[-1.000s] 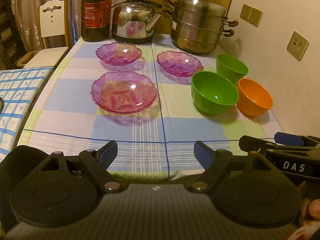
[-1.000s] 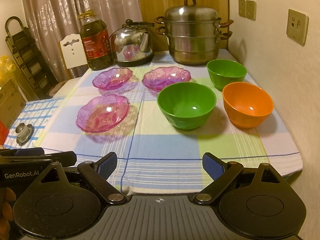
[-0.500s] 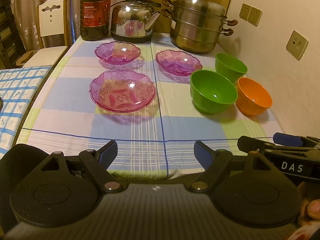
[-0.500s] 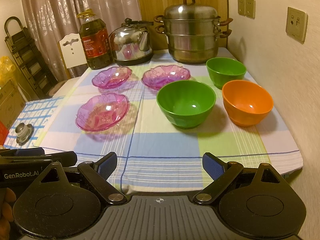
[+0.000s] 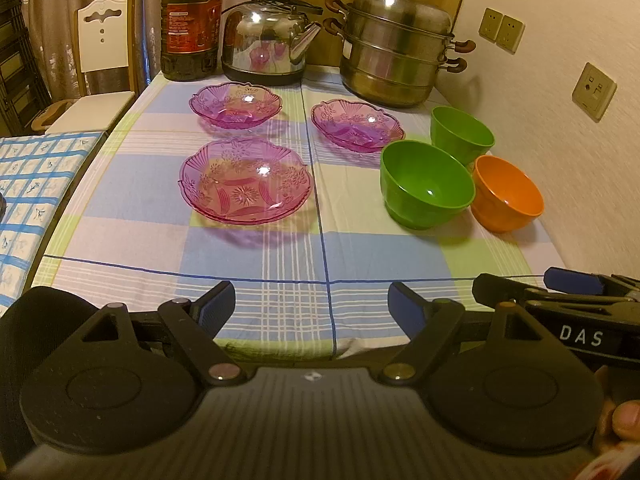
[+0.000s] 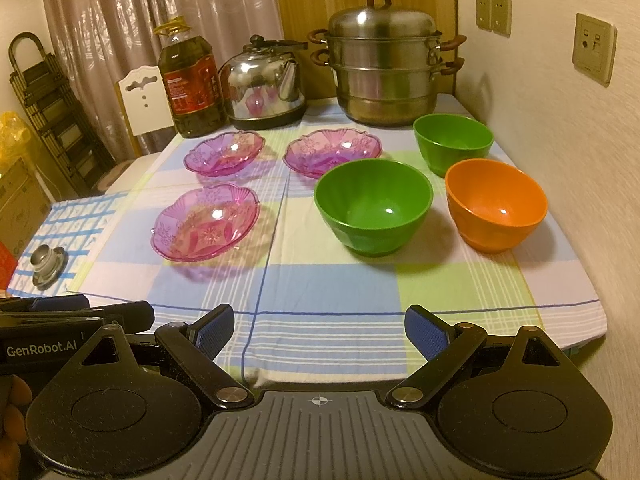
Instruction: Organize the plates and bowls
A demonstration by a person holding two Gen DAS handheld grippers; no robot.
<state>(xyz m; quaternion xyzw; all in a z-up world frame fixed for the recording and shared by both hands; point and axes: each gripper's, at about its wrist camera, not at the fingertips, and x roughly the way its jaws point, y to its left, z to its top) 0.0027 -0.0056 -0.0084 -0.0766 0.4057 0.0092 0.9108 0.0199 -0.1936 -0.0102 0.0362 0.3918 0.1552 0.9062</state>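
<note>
Three pink glass plates lie on the checked tablecloth: a near one (image 5: 245,181) (image 6: 206,222), a far left one (image 5: 235,105) (image 6: 224,153) and a far middle one (image 5: 357,125) (image 6: 332,152). To their right stand a large green bowl (image 5: 426,184) (image 6: 374,206), a smaller green bowl (image 5: 462,135) (image 6: 453,142) and an orange bowl (image 5: 507,193) (image 6: 496,204). My left gripper (image 5: 311,307) is open over the table's near edge, holding nothing. My right gripper (image 6: 319,322) is likewise open and empty at the near edge.
A steamer pot (image 6: 385,60), a kettle (image 6: 264,82) and an oil bottle (image 6: 190,84) stand along the back. The wall with sockets (image 6: 594,52) runs close on the right. A chair (image 5: 105,46) and a second, blue-checked table (image 5: 24,200) are on the left.
Both grippers have eased slightly forward toward the table; the dishes sit a little nearer in view. Nothing on the table has moved.
</note>
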